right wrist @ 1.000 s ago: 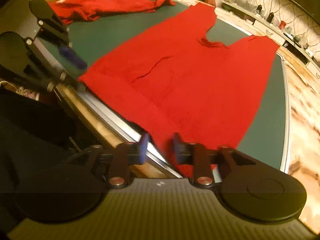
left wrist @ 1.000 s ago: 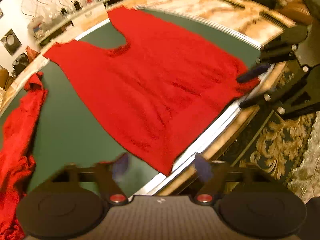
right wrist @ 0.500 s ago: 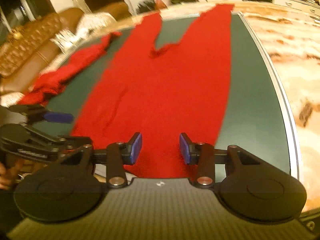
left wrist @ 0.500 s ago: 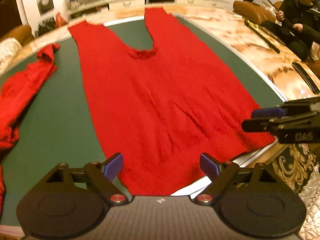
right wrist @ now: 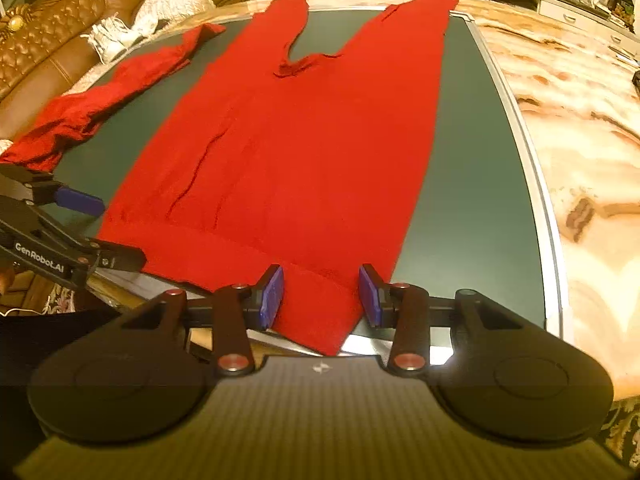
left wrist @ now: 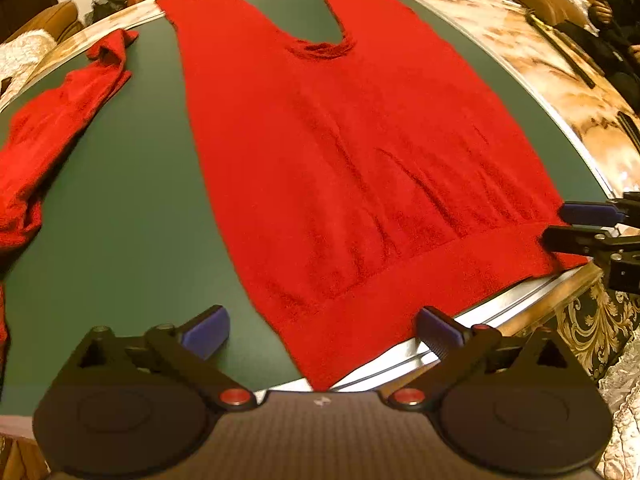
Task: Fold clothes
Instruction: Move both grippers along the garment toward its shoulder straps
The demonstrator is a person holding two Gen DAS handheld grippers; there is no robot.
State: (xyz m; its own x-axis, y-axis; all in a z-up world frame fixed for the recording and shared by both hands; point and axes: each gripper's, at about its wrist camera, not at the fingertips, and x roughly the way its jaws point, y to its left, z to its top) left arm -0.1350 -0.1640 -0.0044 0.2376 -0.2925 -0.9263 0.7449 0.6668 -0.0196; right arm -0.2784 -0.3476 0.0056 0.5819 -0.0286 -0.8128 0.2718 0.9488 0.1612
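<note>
A red sleeveless knit vest (left wrist: 352, 152) lies spread flat on the green table top (left wrist: 120, 208), with its hem along the near edge. My left gripper (left wrist: 324, 330) hovers over the hem's left corner. Its jaws are opening wide, and the corner lies between them with neither pad touching it. My right gripper (right wrist: 320, 296) straddles the hem's right corner (right wrist: 320, 320) with its pads apart and not pressing the cloth. Each gripper also shows in the other's view: the right gripper (left wrist: 580, 226) and the left gripper (right wrist: 92, 228).
A second red garment (left wrist: 52, 132) lies crumpled on the table's left side. A metal rim (right wrist: 536, 184) borders the green top, with a marble-patterned surface (right wrist: 580, 120) beyond. A brown leather sofa (right wrist: 40, 52) and white shoes (right wrist: 108, 40) stand behind. A seated person (left wrist: 616, 20) is at far right.
Both views have rolled level, so the vest now lies straight ahead. The left jaws have spread wider. Both grippers have come in over the hem's corners.
</note>
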